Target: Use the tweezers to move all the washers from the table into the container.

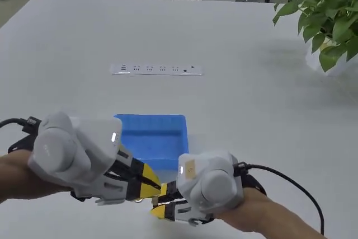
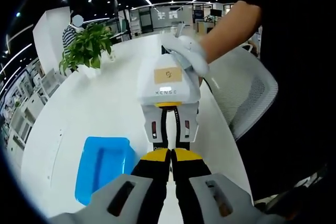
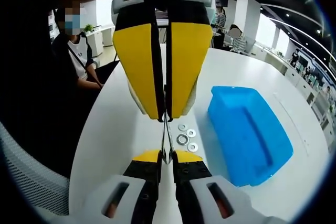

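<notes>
A thin pair of metal tweezers (image 3: 166, 139) runs between the two grippers, which point nose to nose. My right gripper (image 3: 167, 157) is shut on its near end. The left gripper (image 3: 164, 115) comes down from the top of the right gripper view, its yellow jaws shut on the far end. Several silver washers (image 3: 187, 136) lie on the white table just right of the tweezers, beside the blue container (image 3: 247, 129). In the head view the left gripper (image 1: 154, 186) and the right gripper (image 1: 161, 202) meet in front of the blue container (image 1: 152, 138). In the left gripper view my own jaws (image 2: 170, 156) are shut, facing the right gripper (image 2: 169, 93).
A white socket strip (image 1: 156, 70) lies beyond the container. A potted plant (image 1: 324, 15) stands at the far right of the table. Office chairs stand behind the far edge. A mesh chair (image 2: 247, 93) sits by the near edge, and people sit at other tables.
</notes>
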{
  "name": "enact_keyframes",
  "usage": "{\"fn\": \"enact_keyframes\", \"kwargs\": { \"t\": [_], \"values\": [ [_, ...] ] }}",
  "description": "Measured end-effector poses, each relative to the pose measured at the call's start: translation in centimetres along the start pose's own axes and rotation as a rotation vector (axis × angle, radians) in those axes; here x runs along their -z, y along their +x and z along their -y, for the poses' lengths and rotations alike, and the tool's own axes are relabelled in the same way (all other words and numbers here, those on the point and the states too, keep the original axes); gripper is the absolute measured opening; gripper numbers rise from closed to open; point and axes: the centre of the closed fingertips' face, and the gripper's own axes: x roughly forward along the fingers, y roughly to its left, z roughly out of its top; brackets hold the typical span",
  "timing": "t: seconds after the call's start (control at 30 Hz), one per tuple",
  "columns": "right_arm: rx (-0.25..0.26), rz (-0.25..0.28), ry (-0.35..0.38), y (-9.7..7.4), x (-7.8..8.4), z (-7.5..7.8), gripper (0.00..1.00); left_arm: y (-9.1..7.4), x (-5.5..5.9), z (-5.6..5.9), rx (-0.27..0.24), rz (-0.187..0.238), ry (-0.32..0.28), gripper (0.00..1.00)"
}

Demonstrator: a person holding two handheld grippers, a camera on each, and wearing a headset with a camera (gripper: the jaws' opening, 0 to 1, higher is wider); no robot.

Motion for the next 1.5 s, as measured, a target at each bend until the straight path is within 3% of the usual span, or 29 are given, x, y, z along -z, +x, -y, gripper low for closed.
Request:
{"fn": "enact_keyframes", "kwargs": {
  "t": [0.87,1.5],
  "values": [
    [0.015,0.006,0.004,-0.3,0.0,0.3,0.12,-0.5,1.0,-0.5,0.001,-0.011,-0.009,0.06],
    [0.048,0.010,0.014,-1.1,0.1,1.3,0.13,-0.2,0.4,-1.3,0.007,-0.015,0.025,0.06]
  ]
}}
